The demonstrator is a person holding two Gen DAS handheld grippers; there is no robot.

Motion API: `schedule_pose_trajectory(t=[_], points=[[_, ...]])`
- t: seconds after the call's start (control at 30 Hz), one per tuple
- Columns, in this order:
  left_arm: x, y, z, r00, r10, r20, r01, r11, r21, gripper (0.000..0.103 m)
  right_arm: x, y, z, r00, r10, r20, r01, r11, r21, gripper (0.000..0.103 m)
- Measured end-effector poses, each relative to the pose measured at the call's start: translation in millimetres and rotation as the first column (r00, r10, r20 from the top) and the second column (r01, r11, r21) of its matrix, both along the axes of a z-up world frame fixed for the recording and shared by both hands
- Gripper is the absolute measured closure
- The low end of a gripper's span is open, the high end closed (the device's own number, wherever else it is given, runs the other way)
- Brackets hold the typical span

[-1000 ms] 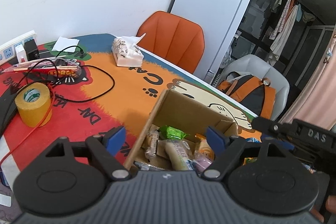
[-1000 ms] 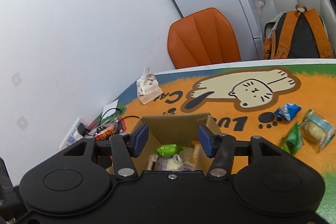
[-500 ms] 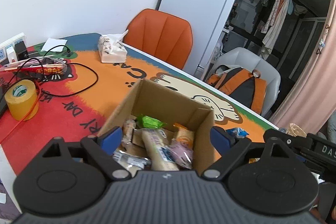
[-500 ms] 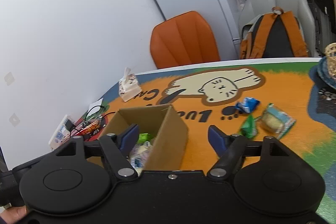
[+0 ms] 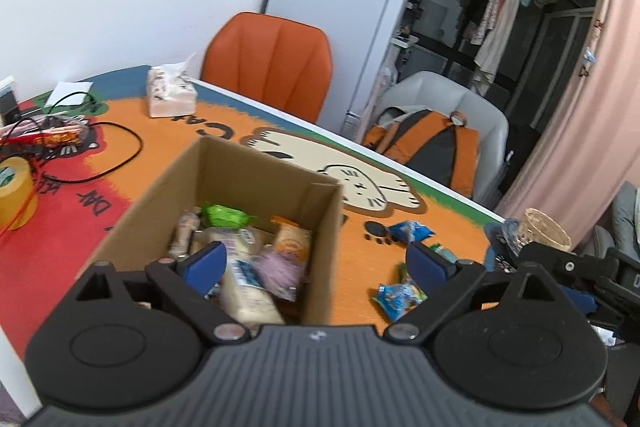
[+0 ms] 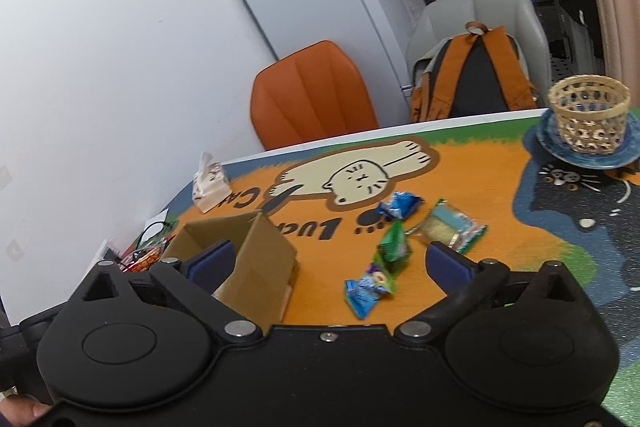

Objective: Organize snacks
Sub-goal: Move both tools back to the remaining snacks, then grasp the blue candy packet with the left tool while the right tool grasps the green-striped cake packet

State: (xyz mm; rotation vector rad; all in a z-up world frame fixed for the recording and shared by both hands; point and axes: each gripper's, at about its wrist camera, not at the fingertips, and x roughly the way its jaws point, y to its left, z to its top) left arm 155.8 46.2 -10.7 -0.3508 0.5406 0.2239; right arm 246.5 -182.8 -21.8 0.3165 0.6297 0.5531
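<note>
An open cardboard box holding several snack packets stands on the orange cat mat; it also shows in the right wrist view. Loose snacks lie to its right: a blue packet, a green packet, a clear-wrapped cake and a small blue packet. My left gripper is open and empty above the box's near right corner. My right gripper is open and empty, above the box's right side and the loose snacks.
A tissue pack, yellow tape roll and black cables lie at the left. A wicker basket on a blue plate stands far right. An orange chair and a backpack on a white chair stand behind the table.
Both grippers have swung to the right, away from over the box, and opened wider. The loose snacks on the mat have come into view of both cameras.
</note>
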Motion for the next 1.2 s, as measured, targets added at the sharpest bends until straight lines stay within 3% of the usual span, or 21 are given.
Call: schedule_pose_trajectory(t=[0.7, 0.83, 0.97, 1.2], points=[[37.4, -63.4, -15.4, 0.985, -0.174, 0.013, 0.174, 0.985, 0.011, 0.011, 28.4, -57.0, -29.9, 0.993, -0.092, -0.071, 0.096, 0.994, 0.048, 0.0], [48.5, -69.3, -23.7, 0.979, -0.201, -0.011, 0.202, 0.979, 0.007, 0.024, 36.1, -57.7, -36.1, 0.994, -0.08, -0.067, 0.083, 0.996, 0.039, 0.001], [61.2, -71.9, -35.9, 0.98, -0.193, -0.039, 0.193, 0.981, -0.002, 0.035, 45.2, -58.4, -38.9, 0.998, -0.051, -0.036, 0.051, 0.999, -0.001, 0.008], [82.2, -77.0, -63.3, 0.975, -0.201, -0.093, 0.199, 0.98, -0.025, 0.039, 67.9, -61.1, -51.5, 0.999, -0.009, -0.048, 0.006, 0.998, -0.054, 0.017]])
